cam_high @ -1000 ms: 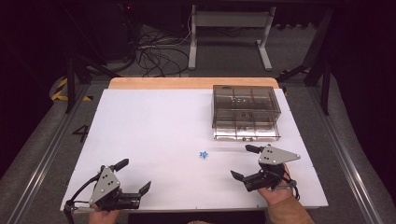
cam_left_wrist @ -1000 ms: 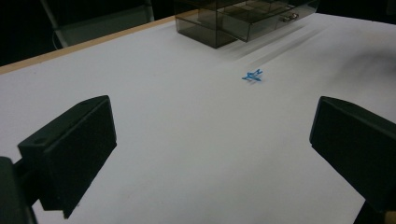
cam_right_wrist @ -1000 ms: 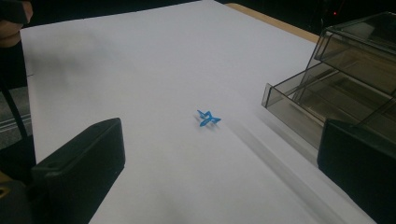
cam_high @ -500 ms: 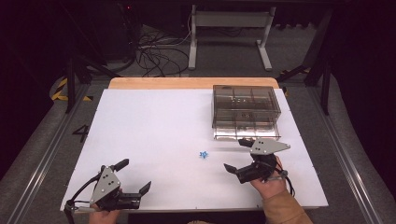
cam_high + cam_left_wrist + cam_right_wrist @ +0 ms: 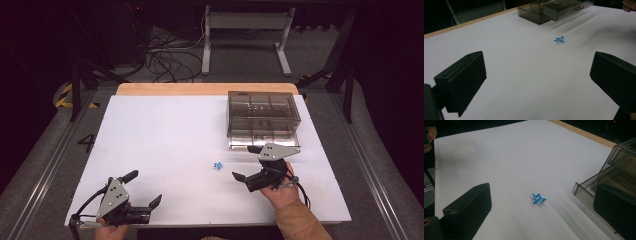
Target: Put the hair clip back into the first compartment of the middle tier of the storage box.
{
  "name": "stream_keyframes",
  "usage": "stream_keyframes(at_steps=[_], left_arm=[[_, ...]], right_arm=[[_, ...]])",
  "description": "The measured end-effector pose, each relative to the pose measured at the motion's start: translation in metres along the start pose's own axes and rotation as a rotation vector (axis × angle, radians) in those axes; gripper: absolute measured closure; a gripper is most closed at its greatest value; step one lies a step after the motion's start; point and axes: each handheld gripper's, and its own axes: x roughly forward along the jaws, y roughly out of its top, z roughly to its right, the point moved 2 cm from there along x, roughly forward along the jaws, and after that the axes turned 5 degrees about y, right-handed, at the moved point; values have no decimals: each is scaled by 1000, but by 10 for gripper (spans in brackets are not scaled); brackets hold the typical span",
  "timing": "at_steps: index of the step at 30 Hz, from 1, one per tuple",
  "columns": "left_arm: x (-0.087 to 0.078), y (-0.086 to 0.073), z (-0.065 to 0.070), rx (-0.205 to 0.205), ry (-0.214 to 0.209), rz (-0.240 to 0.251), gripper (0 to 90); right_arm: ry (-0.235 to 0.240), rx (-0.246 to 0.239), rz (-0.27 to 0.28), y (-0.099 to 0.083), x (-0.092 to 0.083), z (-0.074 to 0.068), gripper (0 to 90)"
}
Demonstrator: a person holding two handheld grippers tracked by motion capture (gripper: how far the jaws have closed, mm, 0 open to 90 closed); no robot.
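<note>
A small blue star-shaped piece (image 5: 218,165) lies flat on the white table top (image 5: 165,135), a little in front of a smoky clear drawer box (image 5: 262,117). My right gripper (image 5: 246,162) is open just right of the star, its jaws facing it with nothing between them. In the right gripper view the star (image 5: 538,199) lies ahead between the jaws of the right gripper (image 5: 541,212), not touching them. My left gripper (image 5: 144,189) rests open near the front left edge, far from the star (image 5: 559,39).
The drawer box (image 5: 614,177) stands at the back right, and its bottom drawer sticks out slightly toward the front. A wooden strip (image 5: 205,89) runs along the table's far edge. Cables and a metal stand (image 5: 245,30) are on the floor beyond.
My right gripper has moved left and slightly forward, closer to the blue star. The left gripper and the star have stayed put.
</note>
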Motion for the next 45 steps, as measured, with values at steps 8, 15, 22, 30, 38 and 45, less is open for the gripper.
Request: stream_keyframes(at_steps=[8, 15, 22, 30, 38, 45], left_arm=[[0, 0, 0, -4, 0, -2, 13], [-1, -1, 0, -4, 5, -3, 13], [-5, -3, 0, -13, 18, -4, 13], [-8, -4, -1, -8, 27, -4, 13], [-8, -5, 0, -10, 24, -8, 13], [-7, -5, -1, -6, 22, -12, 13]], right_arm=[[3, 5, -13, 1, 7, -1, 39], [-25, 11, -5, 3, 9, -2, 121], [-3, 57, -44, 3, 27, 4, 271], [2, 67, -105, 2, 49, 6, 354], [3, 60, -160, 0, 65, 6, 408], [1, 59, -189, -2, 74, 6, 425]])
